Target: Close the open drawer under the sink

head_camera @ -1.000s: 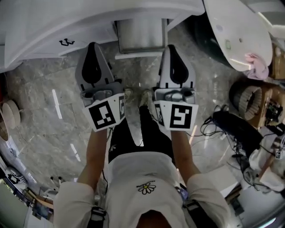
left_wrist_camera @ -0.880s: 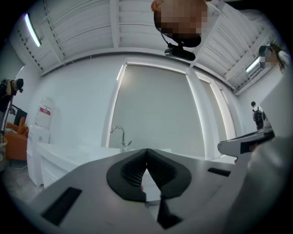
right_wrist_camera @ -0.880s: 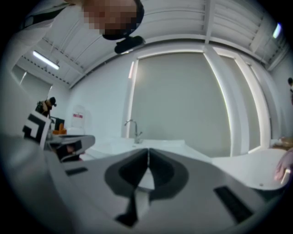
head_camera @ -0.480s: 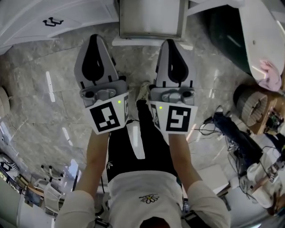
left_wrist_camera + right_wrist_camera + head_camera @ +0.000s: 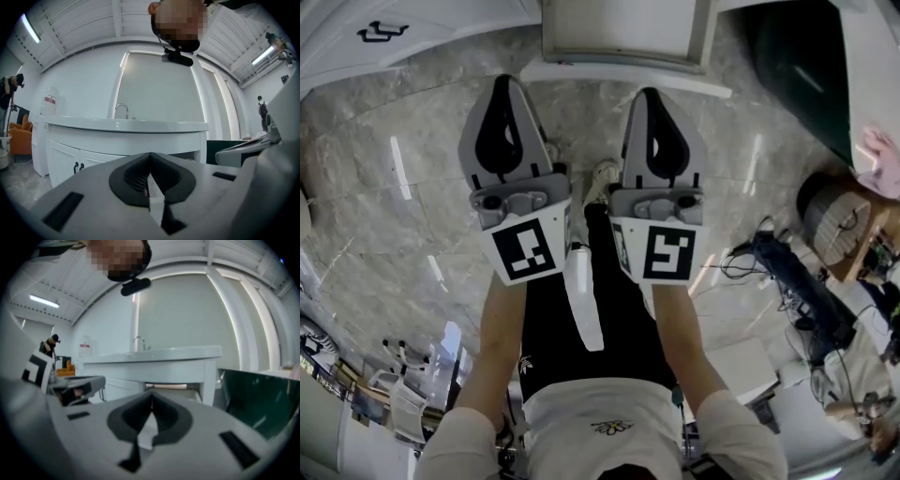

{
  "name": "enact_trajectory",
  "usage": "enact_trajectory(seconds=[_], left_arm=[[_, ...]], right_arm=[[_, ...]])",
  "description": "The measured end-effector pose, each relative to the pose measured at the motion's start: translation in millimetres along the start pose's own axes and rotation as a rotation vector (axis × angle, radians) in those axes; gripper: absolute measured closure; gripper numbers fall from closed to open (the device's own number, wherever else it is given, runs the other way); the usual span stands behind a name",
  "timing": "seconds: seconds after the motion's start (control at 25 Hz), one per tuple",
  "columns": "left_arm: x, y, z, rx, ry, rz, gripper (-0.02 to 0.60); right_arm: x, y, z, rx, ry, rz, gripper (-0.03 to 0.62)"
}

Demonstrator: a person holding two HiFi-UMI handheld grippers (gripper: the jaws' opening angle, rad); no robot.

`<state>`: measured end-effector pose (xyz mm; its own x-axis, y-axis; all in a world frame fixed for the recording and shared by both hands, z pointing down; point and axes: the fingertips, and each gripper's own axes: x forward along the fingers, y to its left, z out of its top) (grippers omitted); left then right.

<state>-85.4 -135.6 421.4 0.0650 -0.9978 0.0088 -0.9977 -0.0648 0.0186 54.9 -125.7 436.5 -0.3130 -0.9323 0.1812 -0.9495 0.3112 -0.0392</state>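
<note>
Drawer (image 5: 623, 33), under-sink, white. Location: set toward the right end of the vanity (image 5: 89, 154) front, below the sink counter (image 5: 126, 124), right of the cabinet doors with dark handles (image 5: 78, 166). It juts out from the vanity front over the marble floor (image 5: 394, 216).

Condition: open. The head view shows a pale rectangular box with a raised rim and a flat light interior. No contents can be made out. The front panel faces the person and looks square to the vanity, not skewed.

Task status: not started as far as contact goes. Nothing touches the drawer, and the whole push-in remains.

Left gripper (image 5: 500, 82): jaws closed together, nothing between them. It is held roughly level, well short of the drawer front and off to its left.

Right gripper (image 5: 650, 94): jaws likewise pressed shut and empty. Its tip is near the drawer's front edge but apart from it, and roughly in line with the panel.

Judgement: the right gripper is better placed to push. A closed tip set flat on the middle of the front panel should slide the drawer home.
</note>
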Motion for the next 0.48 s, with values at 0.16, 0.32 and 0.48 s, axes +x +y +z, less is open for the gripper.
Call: enact_trajectory(seconds=[0.16, 0.32, 0.48], left_arm=[[-5, -4, -11, 0.014, 0.016, -0.016, 0.56], [-6, -4, -15, 0.014, 0.021, -0.001, 0.56], [-7, -8, -16, 0.019, 0.03, -0.017, 0.56]], right_arm=[[-6, -1, -19, 0.007, 0.032, -0.014, 0.565], [-10, -3, -31, -0.005, 0.051, -0.013, 0.565], [-13, -5, -36, -0.008, 0.062, -0.018, 0.565]])
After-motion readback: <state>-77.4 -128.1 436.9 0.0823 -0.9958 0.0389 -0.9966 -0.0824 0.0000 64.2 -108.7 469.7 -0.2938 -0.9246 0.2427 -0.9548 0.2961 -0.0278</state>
